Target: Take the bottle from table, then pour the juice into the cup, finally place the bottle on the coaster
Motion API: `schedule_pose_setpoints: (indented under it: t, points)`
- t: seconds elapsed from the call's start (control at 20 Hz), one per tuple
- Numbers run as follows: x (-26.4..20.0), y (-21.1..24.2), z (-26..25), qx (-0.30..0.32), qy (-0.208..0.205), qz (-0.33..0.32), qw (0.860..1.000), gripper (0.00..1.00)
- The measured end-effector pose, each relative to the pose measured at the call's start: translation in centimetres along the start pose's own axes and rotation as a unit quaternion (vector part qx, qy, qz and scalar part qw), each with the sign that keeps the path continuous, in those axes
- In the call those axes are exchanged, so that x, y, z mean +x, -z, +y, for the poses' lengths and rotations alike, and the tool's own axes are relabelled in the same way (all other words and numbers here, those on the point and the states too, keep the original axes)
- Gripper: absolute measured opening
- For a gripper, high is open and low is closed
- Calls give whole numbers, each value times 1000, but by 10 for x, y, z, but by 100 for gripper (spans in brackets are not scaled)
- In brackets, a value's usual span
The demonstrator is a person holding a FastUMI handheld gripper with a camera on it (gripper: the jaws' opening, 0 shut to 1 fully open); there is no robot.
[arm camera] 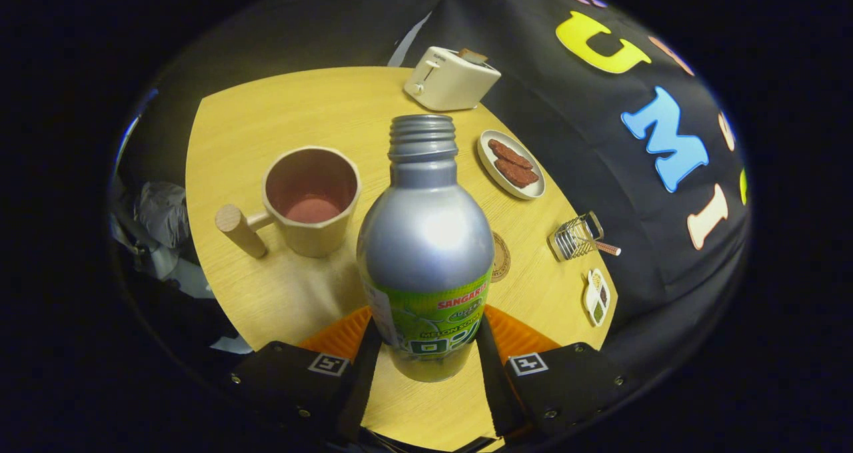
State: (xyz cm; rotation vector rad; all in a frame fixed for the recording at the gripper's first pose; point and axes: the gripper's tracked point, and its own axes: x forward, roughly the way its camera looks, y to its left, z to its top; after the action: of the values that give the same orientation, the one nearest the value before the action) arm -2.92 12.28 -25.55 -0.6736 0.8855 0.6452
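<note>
A wooden table (320, 106) is carrying a cup (310, 200), a toaster (450, 78) at its far edge, a plate (510, 164) of patties, a coaster (500, 256), a wire rack (578, 237) and a small dish (596, 296) near the wall side.

You see a silver bottle (424, 240) with a green label, a beige cup (311, 200) holding pinkish-red juice, a pale yellow wood-grain table (293, 106), and a cream toaster (450, 78).

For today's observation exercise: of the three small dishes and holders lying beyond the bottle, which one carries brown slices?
The oval plate nearest the toaster; the gripper grips the bottle.
</note>
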Motion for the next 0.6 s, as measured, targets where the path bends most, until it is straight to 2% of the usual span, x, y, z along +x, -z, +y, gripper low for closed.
schedule_pose_setpoints:
  t: [0.35, 0.6]
  points:
    - [5, -14, -27, 89, -17, -66, 994, 72]
    - [17, -28, -48, 146, -26, -110, 983, 73]
